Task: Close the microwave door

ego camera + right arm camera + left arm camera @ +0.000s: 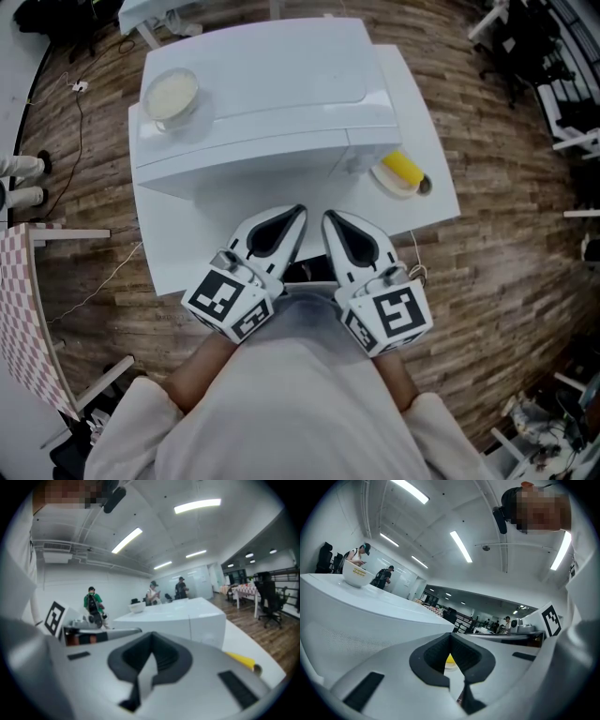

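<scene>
Nearest the camera, two cream sleeves (141, 412) reach forward, each ending in one gripper, so there are two grippers side by side over the near edge of the white bench (183, 248). The left gripper (296, 214) has its jaws brought together at the tips with nothing clamped between them. The right gripper (329, 219) is in the same state, tips meeting and empty. The two grippers lean in toward each other, and their tips sit just apart, short of the microwave's front. Beyond them stands the one white microwave (281, 84), set across the middle and far part of the bench. Its door (244, 173) lies flush with the front face, and a single seam separates it from the panel at the right end. Near the bench's right edge, just beside the microwave's right front corner, sits one small plate (389, 184) carrying one yellow thing (403, 167). On the left end of the microwave's top rests one pale bowl (172, 94), upright. A wooden floor (506, 234) surrounds the bench. Farthest off, the right gripper view shows three people (93, 603) standing by the back wall.
</scene>
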Tool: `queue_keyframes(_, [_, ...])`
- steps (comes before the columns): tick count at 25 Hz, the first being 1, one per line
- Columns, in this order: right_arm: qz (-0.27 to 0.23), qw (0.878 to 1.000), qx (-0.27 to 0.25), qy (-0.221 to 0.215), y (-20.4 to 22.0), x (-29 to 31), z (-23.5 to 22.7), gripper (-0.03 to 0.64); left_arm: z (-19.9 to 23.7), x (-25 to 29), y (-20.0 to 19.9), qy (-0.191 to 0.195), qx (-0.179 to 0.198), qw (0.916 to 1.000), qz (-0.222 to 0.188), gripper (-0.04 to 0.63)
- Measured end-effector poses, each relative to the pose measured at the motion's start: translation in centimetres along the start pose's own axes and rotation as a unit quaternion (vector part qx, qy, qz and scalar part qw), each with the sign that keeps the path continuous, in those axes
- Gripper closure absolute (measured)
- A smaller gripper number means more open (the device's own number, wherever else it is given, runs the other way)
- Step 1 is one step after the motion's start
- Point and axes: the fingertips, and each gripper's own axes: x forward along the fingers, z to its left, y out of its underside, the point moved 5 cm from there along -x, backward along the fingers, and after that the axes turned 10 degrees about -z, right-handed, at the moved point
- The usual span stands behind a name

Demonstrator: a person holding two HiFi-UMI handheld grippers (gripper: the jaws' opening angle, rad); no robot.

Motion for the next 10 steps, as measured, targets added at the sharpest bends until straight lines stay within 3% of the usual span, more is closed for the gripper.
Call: queue_keyframes(10, [-0.003, 1.000, 0.012, 0.002, -0.28, -0.45, 0.04, 0.594, -0.28, -0.38, 0.00, -0.001, -0.010, 1.0000, 0.001, 0.577])
